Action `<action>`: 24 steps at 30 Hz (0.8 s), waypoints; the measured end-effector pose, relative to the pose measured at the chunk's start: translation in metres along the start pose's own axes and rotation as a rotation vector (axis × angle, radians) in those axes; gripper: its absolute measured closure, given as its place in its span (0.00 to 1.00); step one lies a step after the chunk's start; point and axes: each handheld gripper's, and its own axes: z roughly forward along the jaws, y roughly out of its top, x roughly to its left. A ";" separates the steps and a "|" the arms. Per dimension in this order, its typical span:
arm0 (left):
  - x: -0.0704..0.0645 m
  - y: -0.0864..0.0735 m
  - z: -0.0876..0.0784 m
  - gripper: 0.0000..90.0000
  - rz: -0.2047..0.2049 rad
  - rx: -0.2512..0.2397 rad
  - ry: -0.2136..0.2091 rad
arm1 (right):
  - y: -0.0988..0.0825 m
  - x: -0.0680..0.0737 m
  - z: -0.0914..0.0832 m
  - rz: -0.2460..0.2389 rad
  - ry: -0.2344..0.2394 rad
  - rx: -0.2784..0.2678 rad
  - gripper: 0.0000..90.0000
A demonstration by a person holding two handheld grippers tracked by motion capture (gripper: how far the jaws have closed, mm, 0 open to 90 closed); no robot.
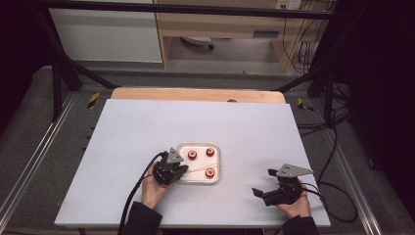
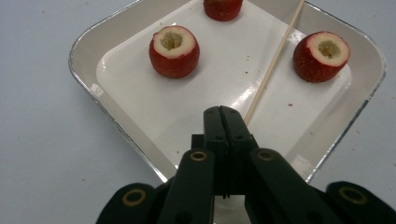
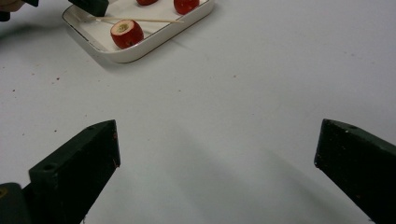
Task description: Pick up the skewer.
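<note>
Flanking skewer (image 2: 273, 60): cored red fruits (image 2: 174, 50).

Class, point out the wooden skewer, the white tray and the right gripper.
wooden skewer (image 2: 273, 60), left gripper view, mid-shaft.
white tray (image 2: 88, 44), left gripper view, rim.
right gripper (image 1: 264, 182), high view, between its fingertips.

A pale grey-white table (image 1: 147, 127) with a strip of bare wood (image 1: 195, 94) along its far edge carries a white rounded-corner tray (image 1: 182, 148) near the front centre. Small reddish specks dot the table surface beside the tray.
</note>
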 end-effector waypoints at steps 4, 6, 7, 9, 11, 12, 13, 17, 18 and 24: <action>-0.003 0.000 -0.003 1.00 0.008 -0.007 -0.005 | 0.000 0.000 0.000 -0.001 -0.001 0.000 0.01; -0.003 0.003 -0.006 0.99 0.001 -0.028 -0.010 | 0.000 0.000 0.001 -0.001 -0.001 -0.002 0.01; -0.003 0.006 -0.008 0.96 0.004 -0.031 -0.008 | 0.000 0.000 0.001 -0.001 -0.001 0.000 0.01; -0.004 0.010 -0.009 0.90 0.002 -0.037 -0.012 | 0.000 0.000 0.001 -0.001 0.000 0.001 0.01; -0.005 0.017 -0.008 0.86 0.018 -0.029 -0.010 | 0.000 0.000 0.001 -0.001 0.000 0.000 0.01; -0.006 0.019 -0.007 0.84 0.026 -0.022 -0.014 | 0.000 0.000 0.001 0.000 0.000 -0.001 0.01; -0.007 0.021 -0.005 0.84 0.032 -0.017 -0.019 | 0.000 0.000 0.001 0.000 0.001 0.000 0.01; -0.008 0.026 0.004 0.81 0.067 0.012 -0.051 | 0.000 0.000 0.001 -0.001 0.002 -0.001 0.01; -0.008 0.026 0.004 0.80 0.067 0.012 -0.051 | 0.000 0.000 0.001 -0.001 0.002 -0.001 0.01; -0.008 0.025 0.015 0.79 0.080 0.050 -0.074 | 0.000 0.000 0.001 -0.002 0.004 0.005 0.01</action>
